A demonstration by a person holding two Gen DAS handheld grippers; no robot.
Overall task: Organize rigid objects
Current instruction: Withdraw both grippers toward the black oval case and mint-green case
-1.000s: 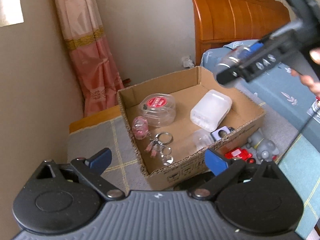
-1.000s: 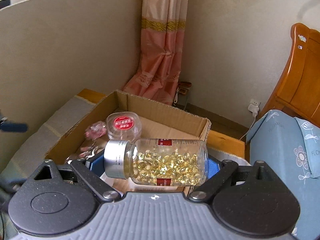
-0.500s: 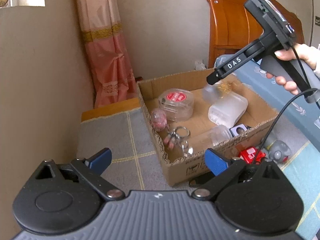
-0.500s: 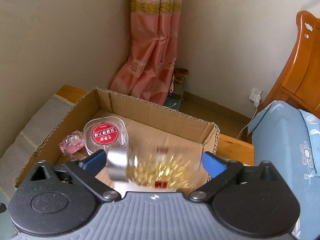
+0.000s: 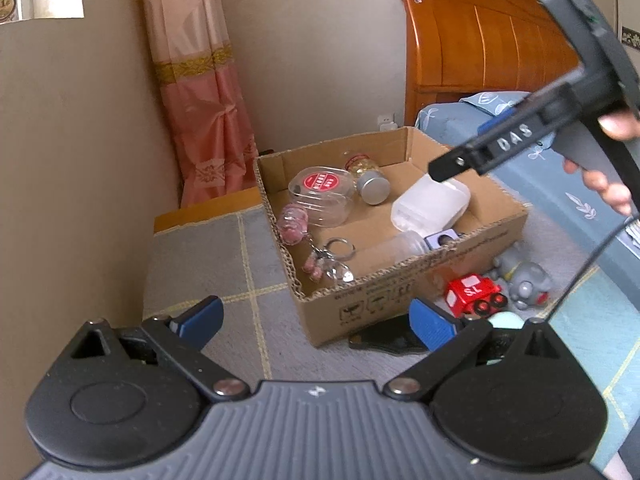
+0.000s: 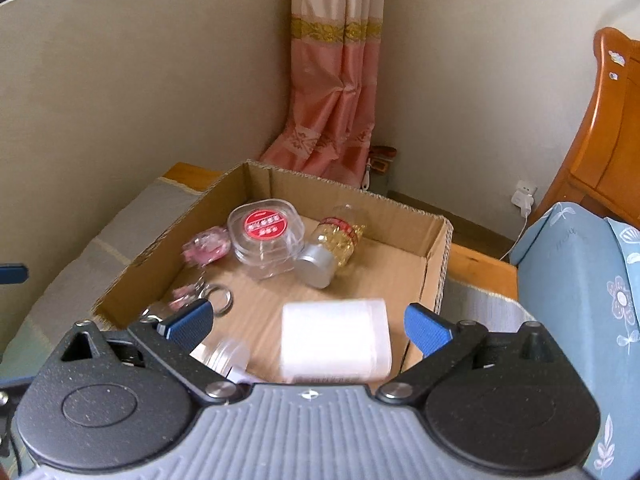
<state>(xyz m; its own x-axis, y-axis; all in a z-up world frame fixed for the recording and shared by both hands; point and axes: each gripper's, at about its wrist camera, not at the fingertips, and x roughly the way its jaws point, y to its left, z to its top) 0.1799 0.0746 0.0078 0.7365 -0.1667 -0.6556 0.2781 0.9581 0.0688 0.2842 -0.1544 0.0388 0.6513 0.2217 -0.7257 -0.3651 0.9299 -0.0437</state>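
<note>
**Capsule bottle loose in the box**

The right gripper (image 6: 306,322), jaws just spread wide, grasps nothing. Beyond it the capsule bottle (image 6: 334,242) lies on its side in the cardboard box (image 6: 436,264), touching the red-lidded clear container (image 6: 266,238). The left gripper (image 5: 316,318) hangs released outside the box.

Soft daylight, fisheye-warped edges, slight blur

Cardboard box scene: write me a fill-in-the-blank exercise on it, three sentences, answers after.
1. The capsule bottle lies on its side inside the ____.
2. The lid of the clear round container carries a ____ label.
3. The red toy car sits ____ the cardboard box, on the mat.

Missing words: cardboard box; red; outside
</note>
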